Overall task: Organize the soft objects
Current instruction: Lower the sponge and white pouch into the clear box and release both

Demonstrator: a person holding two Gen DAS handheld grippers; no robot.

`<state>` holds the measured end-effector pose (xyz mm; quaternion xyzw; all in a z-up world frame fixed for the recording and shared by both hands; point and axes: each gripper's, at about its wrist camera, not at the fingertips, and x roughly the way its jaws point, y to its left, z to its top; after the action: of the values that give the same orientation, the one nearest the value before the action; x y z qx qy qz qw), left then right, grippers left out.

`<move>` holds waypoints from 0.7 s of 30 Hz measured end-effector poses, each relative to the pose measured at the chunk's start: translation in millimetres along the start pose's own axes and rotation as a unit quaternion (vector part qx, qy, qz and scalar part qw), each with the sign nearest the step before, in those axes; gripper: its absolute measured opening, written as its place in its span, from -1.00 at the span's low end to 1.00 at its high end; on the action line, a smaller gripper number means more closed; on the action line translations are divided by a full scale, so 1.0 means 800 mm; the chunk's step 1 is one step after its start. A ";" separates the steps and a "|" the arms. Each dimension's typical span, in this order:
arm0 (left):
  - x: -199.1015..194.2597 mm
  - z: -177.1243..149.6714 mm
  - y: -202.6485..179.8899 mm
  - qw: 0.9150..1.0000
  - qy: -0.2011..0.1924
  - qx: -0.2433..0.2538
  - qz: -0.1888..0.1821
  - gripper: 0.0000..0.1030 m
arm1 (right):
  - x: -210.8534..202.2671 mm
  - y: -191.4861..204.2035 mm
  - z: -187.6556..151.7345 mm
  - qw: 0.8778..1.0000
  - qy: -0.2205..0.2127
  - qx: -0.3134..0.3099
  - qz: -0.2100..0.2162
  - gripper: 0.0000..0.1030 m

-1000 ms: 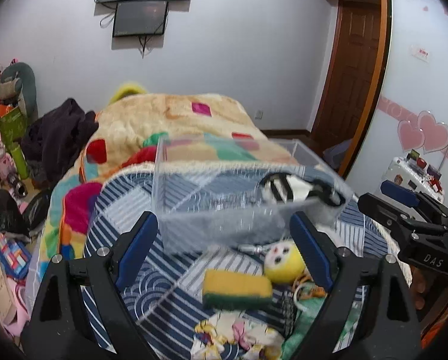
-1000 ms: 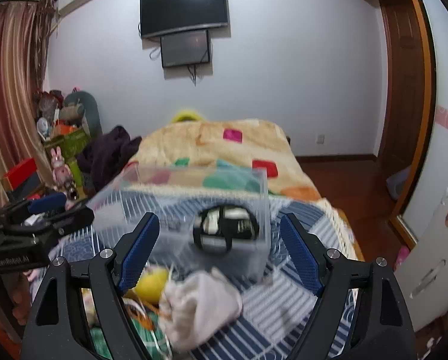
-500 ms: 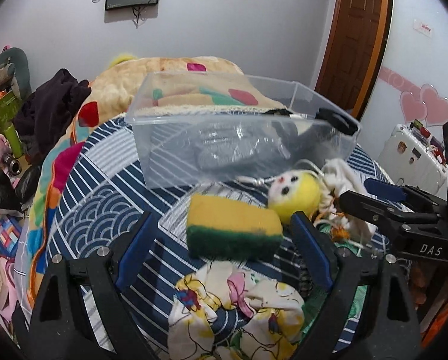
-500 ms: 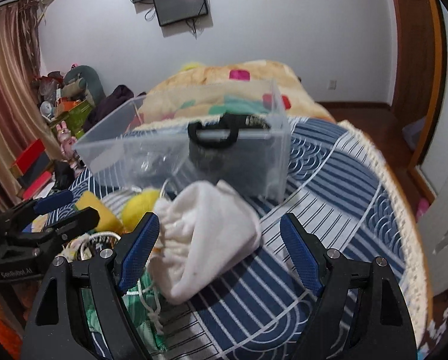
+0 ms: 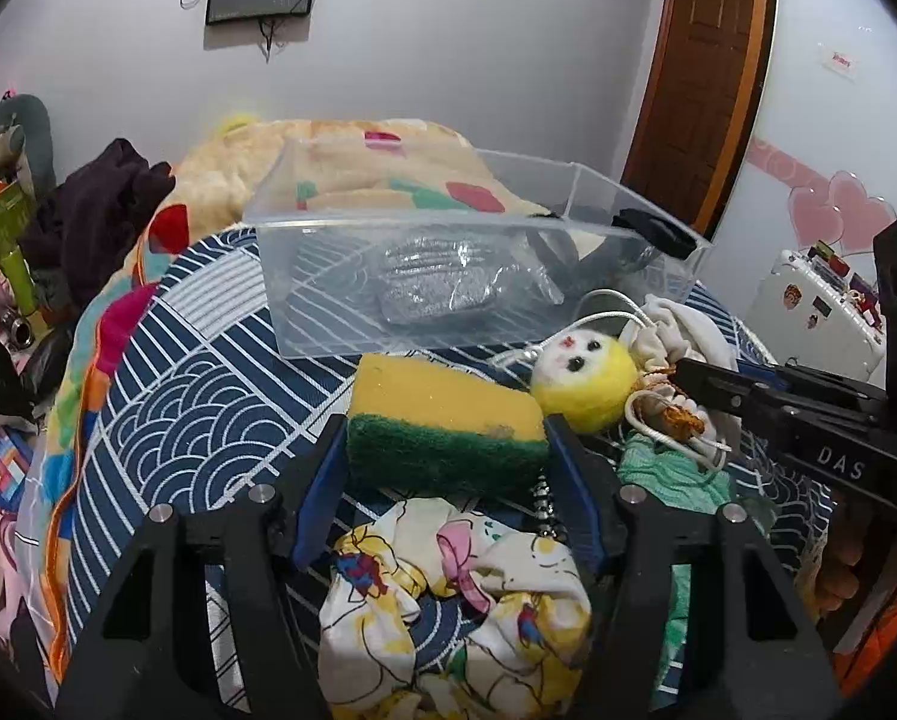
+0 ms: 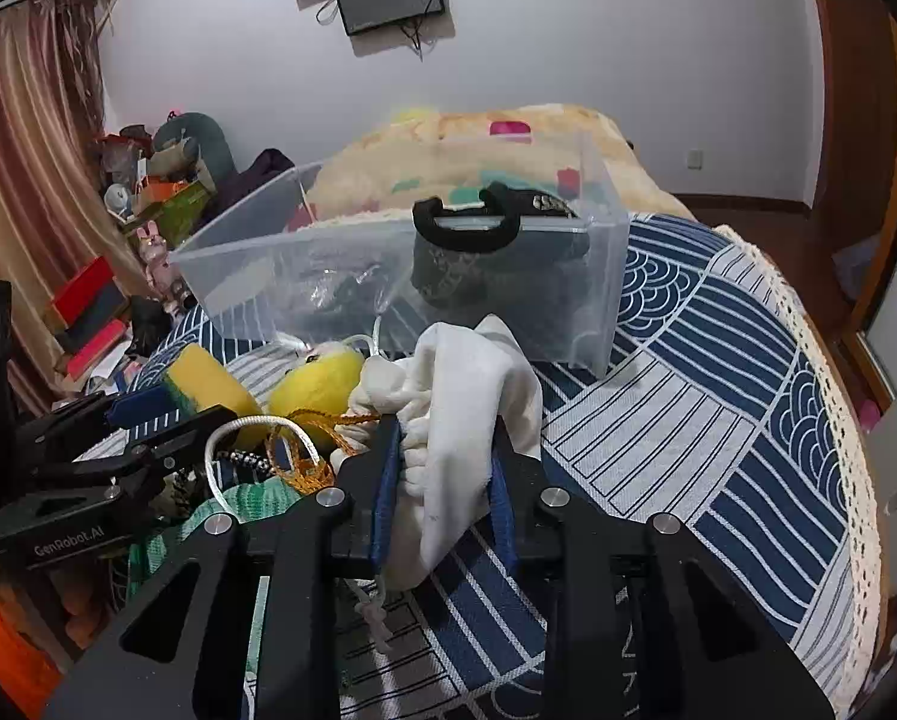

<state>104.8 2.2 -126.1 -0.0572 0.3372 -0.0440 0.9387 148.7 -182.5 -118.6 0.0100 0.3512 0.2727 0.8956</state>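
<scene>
My left gripper (image 5: 445, 450) is shut on a yellow and green sponge (image 5: 442, 420) on the blue patterned bedspread. My right gripper (image 6: 445, 450) is shut on a white drawstring pouch (image 6: 460, 396). A yellow plush ball with a face (image 5: 580, 375) lies beside the sponge and also shows in the right wrist view (image 6: 316, 387). A clear plastic bin (image 5: 448, 276) stands just beyond, holding a silvery bag and a black-handled item (image 6: 466, 228). A floral cloth (image 5: 454, 606) lies under my left gripper.
A green cloth (image 5: 664, 468) and orange and white cords (image 6: 292, 444) lie between the grippers. A beige quilt (image 5: 328, 174) covers the bed behind the bin. Clutter and dark clothes (image 5: 100, 204) sit at left. The lace-edged bed border (image 6: 838, 420) runs at right.
Both grippers moved forward and down. The left closed on the sponge and the right closed on the white pouch; both were open before.
</scene>
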 end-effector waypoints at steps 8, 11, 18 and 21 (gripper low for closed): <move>-0.027 0.014 0.008 0.999 -0.029 -0.012 0.002 0.23 | -0.033 -0.008 0.015 0.999 -0.044 0.005 -0.010 -0.57; -0.039 0.023 0.011 0.999 -0.044 -0.013 0.005 0.23 | -0.052 -0.005 0.023 0.998 -0.067 -0.001 -0.011 -0.57; -0.060 0.055 0.022 0.997 -0.080 -0.017 0.014 0.23 | -0.079 0.005 0.047 0.994 -0.111 -0.013 -0.009 -0.57; -0.060 0.072 0.029 0.996 -0.089 -0.020 0.014 0.23 | -0.084 0.008 0.062 0.991 -0.130 -0.018 -0.008 -0.57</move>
<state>105.7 35.2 -54.6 -0.0751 0.2538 -0.0185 0.9642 136.2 -201.5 -38.2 0.0262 0.2268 0.2683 0.9359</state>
